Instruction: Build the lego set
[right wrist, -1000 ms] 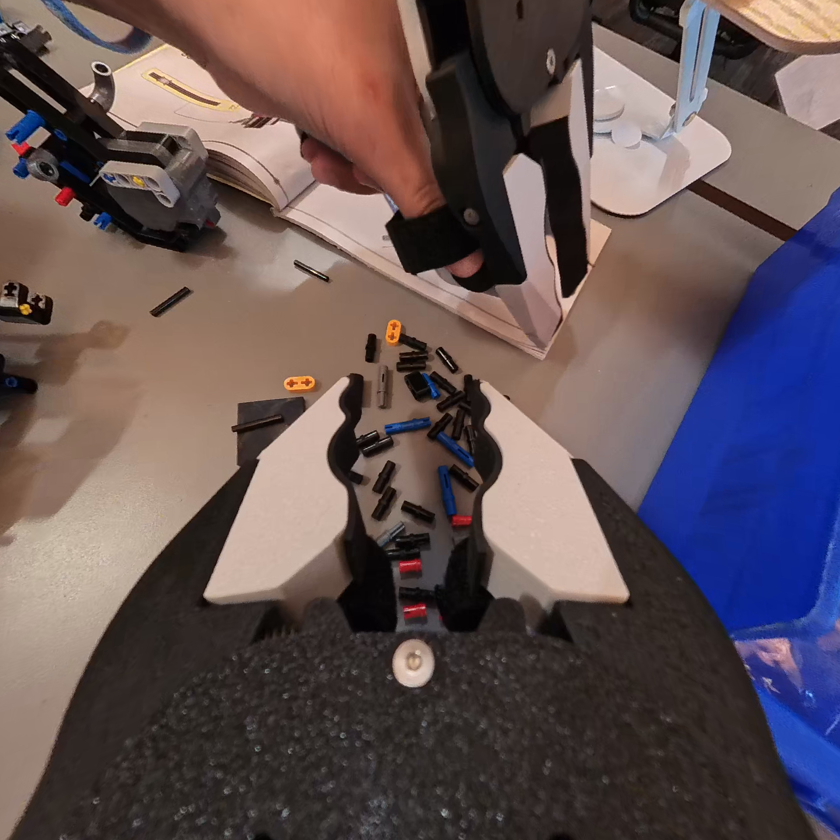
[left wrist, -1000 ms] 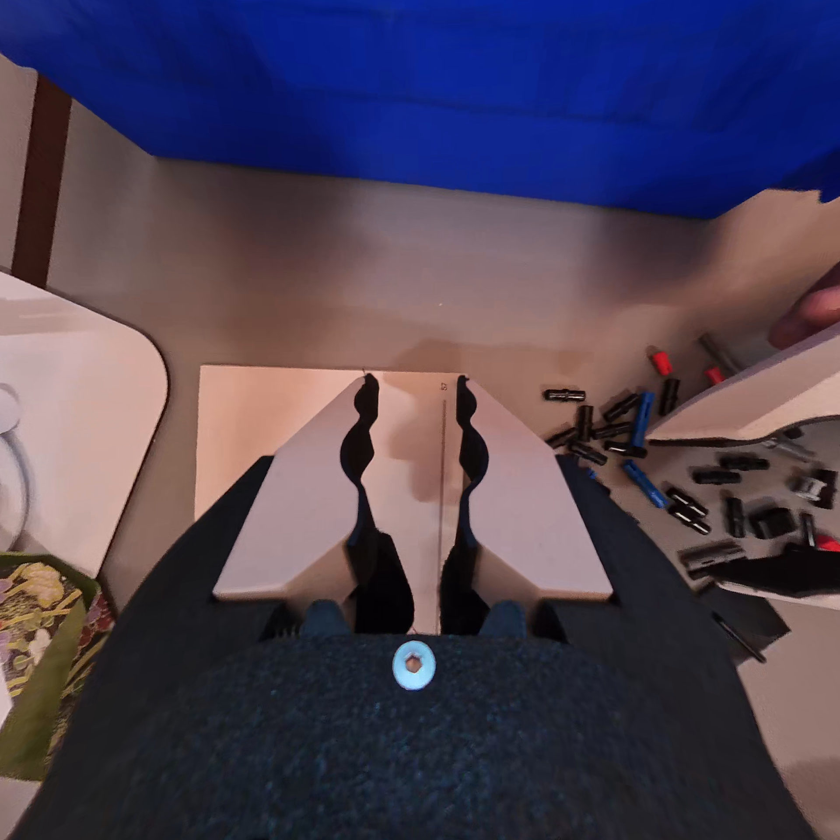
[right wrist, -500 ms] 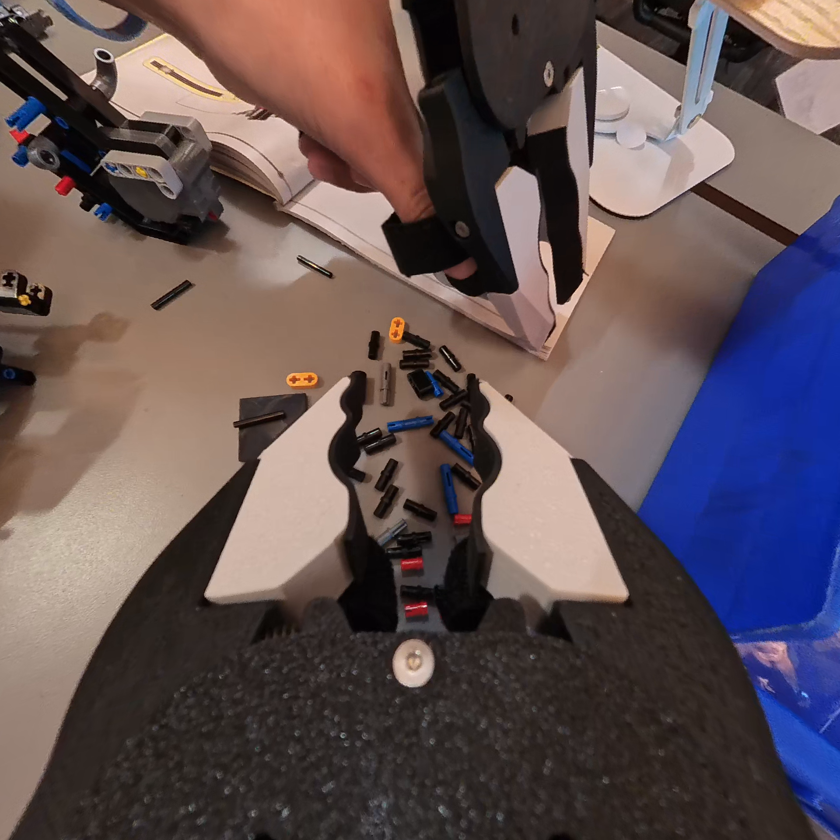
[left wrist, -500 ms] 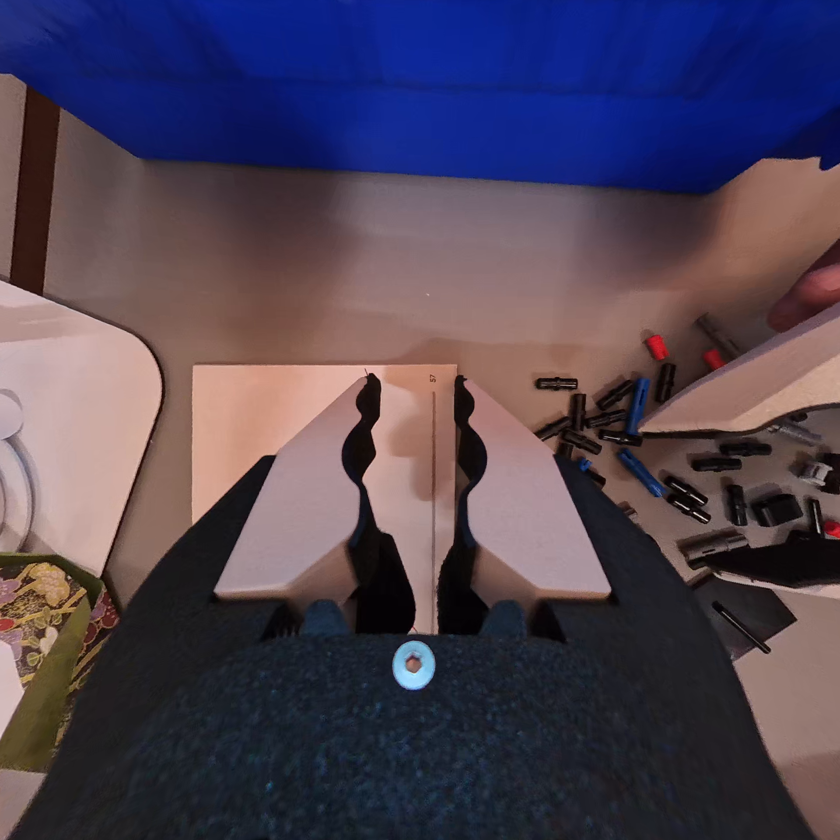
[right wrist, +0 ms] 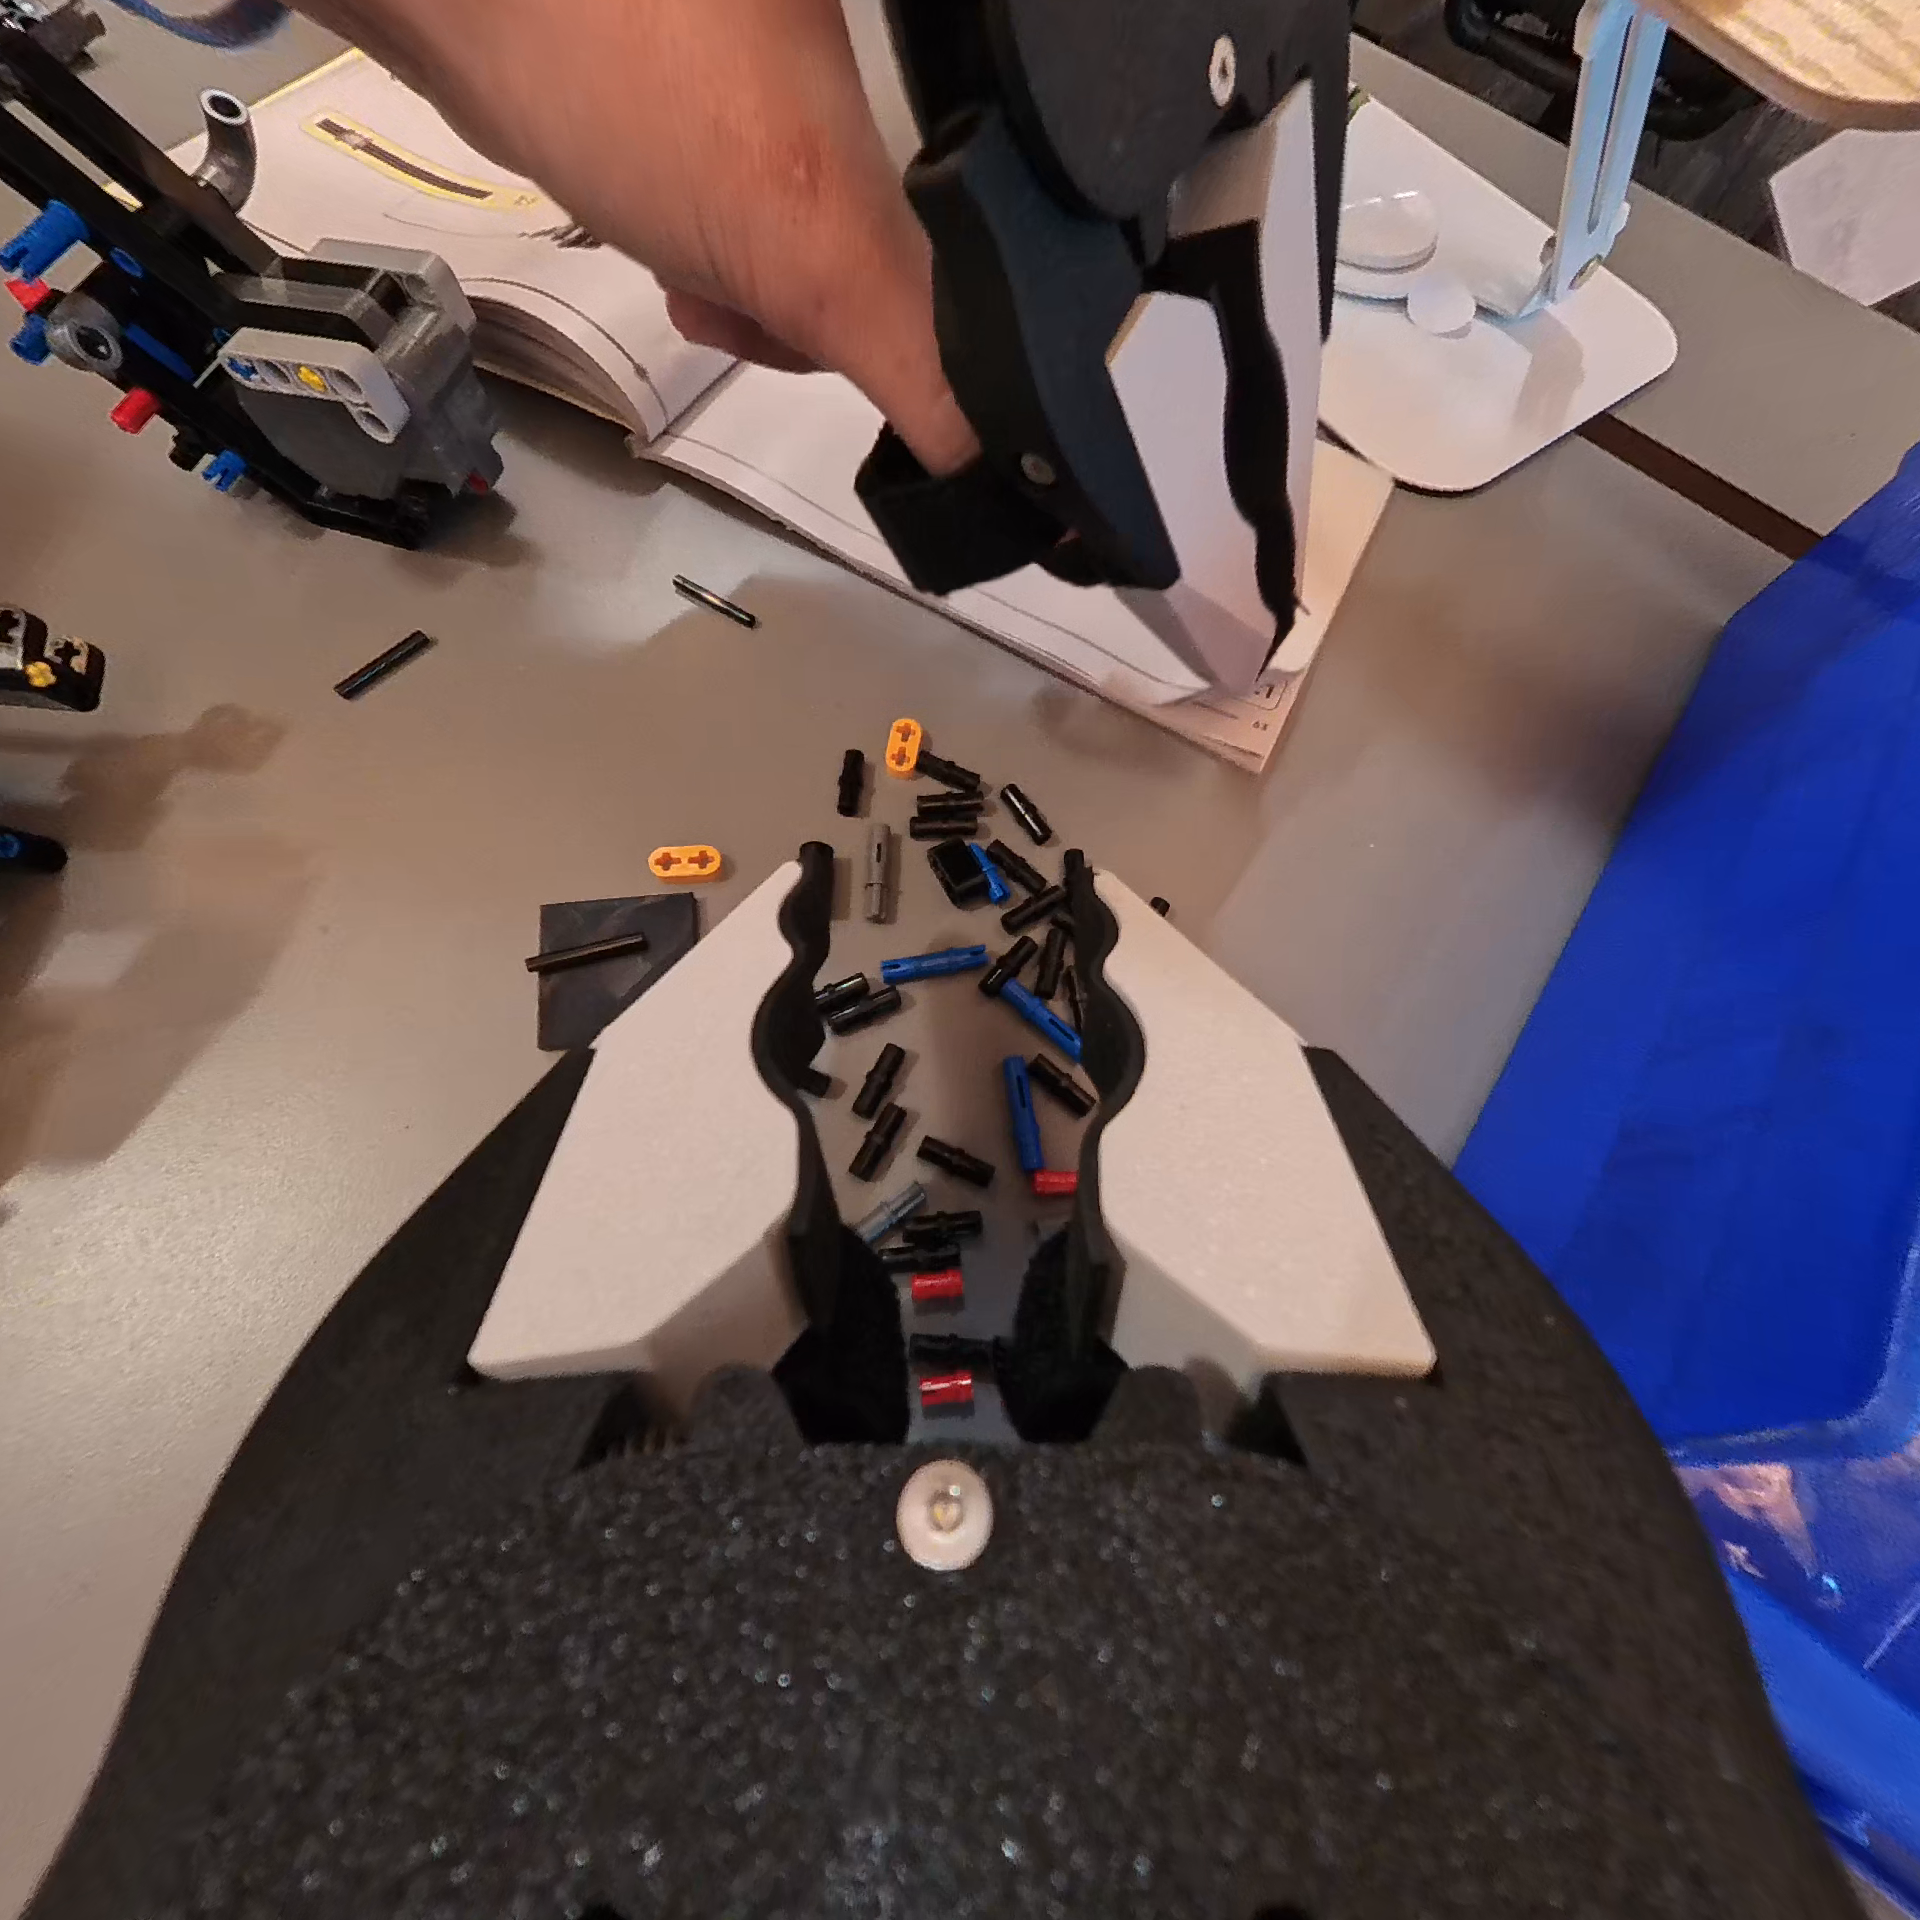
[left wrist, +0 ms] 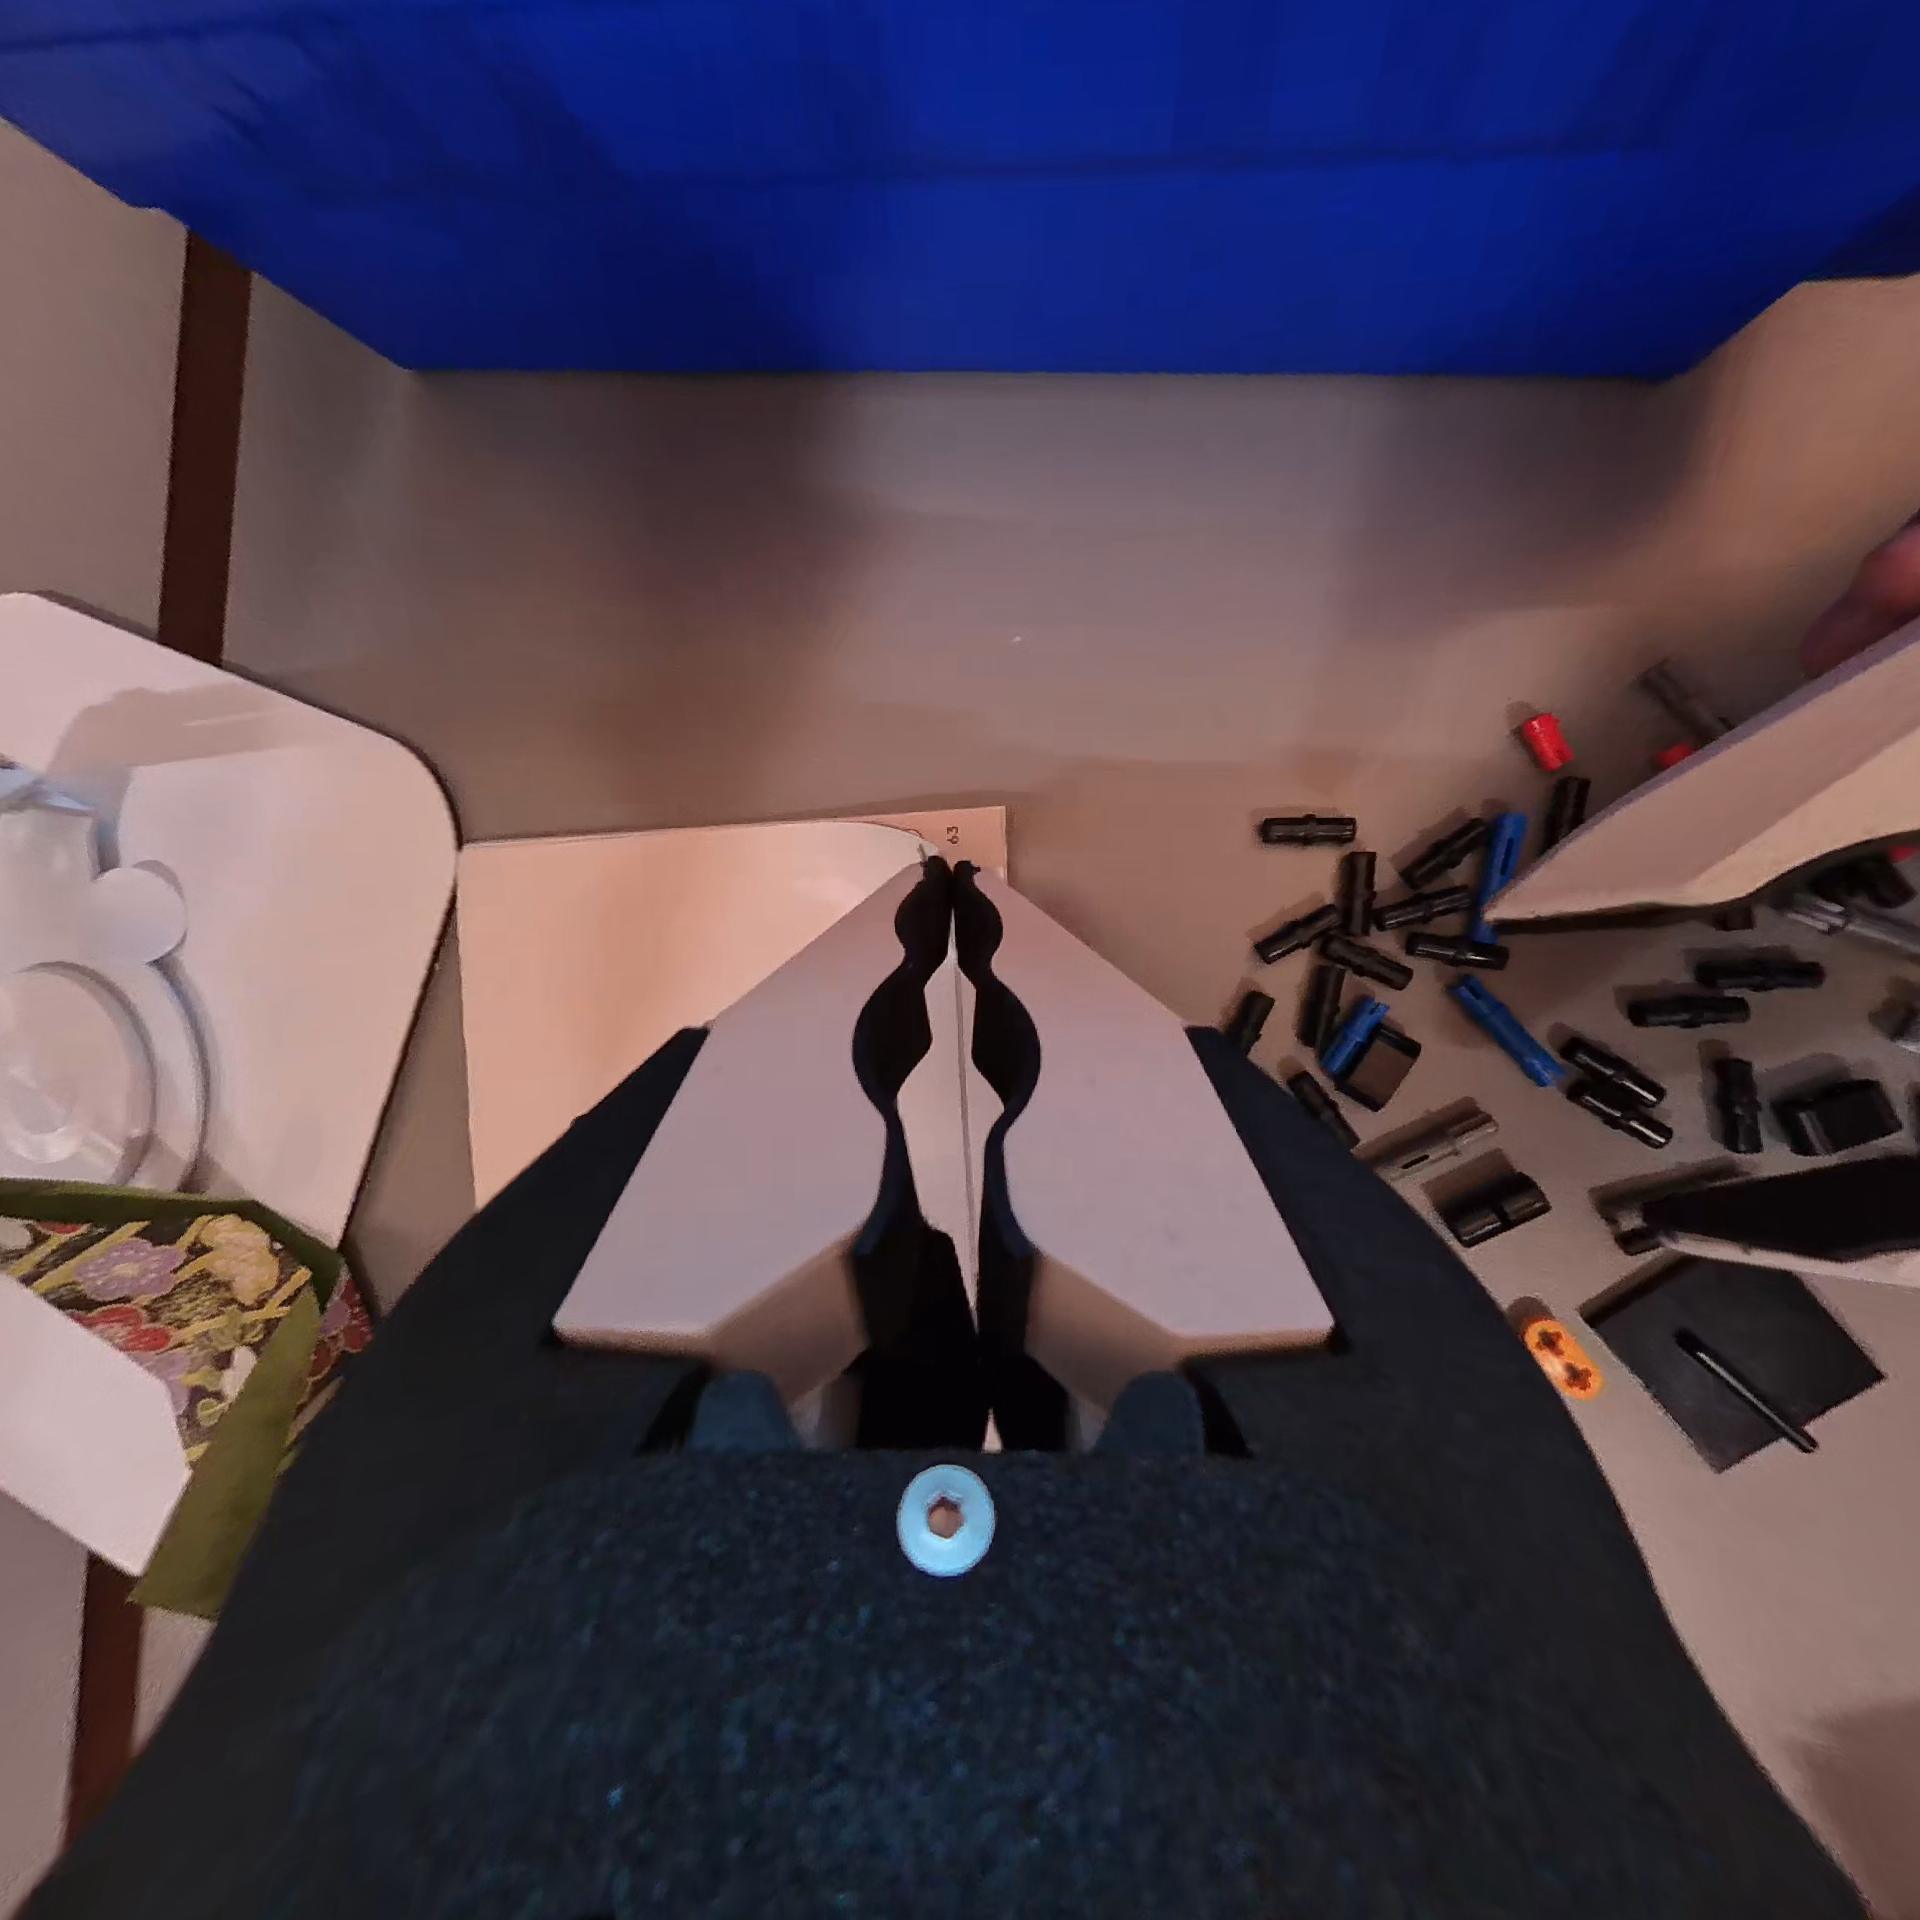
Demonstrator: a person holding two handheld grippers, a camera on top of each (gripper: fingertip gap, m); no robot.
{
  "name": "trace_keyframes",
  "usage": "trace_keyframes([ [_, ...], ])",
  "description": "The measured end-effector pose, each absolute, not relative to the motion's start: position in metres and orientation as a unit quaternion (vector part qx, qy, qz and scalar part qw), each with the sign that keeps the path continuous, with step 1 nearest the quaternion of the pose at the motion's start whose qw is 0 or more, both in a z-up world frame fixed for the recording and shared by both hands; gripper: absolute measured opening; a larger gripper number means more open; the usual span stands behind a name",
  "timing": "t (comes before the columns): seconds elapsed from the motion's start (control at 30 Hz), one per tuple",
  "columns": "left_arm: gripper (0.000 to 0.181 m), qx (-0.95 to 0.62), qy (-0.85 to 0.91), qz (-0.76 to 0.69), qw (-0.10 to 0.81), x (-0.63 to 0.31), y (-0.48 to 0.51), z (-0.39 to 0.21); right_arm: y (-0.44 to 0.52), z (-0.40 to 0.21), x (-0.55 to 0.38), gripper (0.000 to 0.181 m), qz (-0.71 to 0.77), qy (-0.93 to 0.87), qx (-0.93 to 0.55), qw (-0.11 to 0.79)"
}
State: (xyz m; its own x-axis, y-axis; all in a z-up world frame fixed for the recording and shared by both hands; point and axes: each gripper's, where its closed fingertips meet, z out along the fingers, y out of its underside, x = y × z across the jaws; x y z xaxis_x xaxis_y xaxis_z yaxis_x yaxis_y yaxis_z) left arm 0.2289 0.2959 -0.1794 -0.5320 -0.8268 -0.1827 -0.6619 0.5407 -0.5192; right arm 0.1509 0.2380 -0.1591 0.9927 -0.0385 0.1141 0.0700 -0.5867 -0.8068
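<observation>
My left gripper point(left wrist: 948, 871) is shut, its tips pinching the corner of a page of the open instruction booklet point(left wrist: 665, 997); the page curls up at the tips. In the right wrist view it point(right wrist: 1273, 644) stands steeply on the booklet point(right wrist: 748, 426), held by a hand. My right gripper point(right wrist: 945, 860) is open and empty, low over a pile of black, blue and red pins point(right wrist: 935, 1049), which lies between its fingers. The pile point(left wrist: 1455, 935) and the right gripper point(left wrist: 1574, 1060) show at the right of the left wrist view. A partly built black and grey model point(right wrist: 312, 343) sits far left.
Two orange links point(right wrist: 685, 861) point(right wrist: 904, 746), a black tile with an axle on it point(right wrist: 613, 966) and loose black axles point(right wrist: 380, 663) lie by the pile. A blue bin point(right wrist: 1714, 1039) borders the right. A white stand base point(right wrist: 1507, 364) and a patterned box point(left wrist: 156, 1299) lie behind the booklet.
My left gripper has closed from open onto the booklet page corner and come lower. My right gripper has stayed open over the pins.
</observation>
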Motion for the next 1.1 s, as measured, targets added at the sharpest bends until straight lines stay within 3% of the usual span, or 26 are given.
trace_keyframes([
  [0.67,0.000,-0.478,0.787,-0.308,0.239,0.200,0.329,-0.125,0.293,-0.140,0.170,0.051,-0.082,0.047,-0.888,0.450],
  [0.77,0.000,-0.498,0.757,-0.348,0.241,0.191,0.337,-0.111,0.328,-0.137,0.168,0.068,-0.038,0.066,-0.883,0.464],
  [0.87,0.000,-0.517,0.730,-0.371,0.248,0.178,0.349,-0.100,0.354,-0.148,0.172,0.072,-0.044,0.079,-0.888,0.451],
  [0.97,0.000,-0.529,0.708,-0.387,0.262,0.161,0.357,-0.092,0.372,-0.156,0.172,0.055,-0.056,0.085,-0.890,0.445],
  [1.0,0.000,-0.533,0.706,-0.387,0.260,0.154,0.358,-0.091,0.376,-0.156,0.169,0.038,-0.059,0.086,-0.890,0.444],
  [1.1,0.005,-0.556,0.688,-0.400,0.239,0.129,0.361,-0.087,0.383,-0.148,0.156,0.009,-0.089,0.043,-0.884,0.457],
])
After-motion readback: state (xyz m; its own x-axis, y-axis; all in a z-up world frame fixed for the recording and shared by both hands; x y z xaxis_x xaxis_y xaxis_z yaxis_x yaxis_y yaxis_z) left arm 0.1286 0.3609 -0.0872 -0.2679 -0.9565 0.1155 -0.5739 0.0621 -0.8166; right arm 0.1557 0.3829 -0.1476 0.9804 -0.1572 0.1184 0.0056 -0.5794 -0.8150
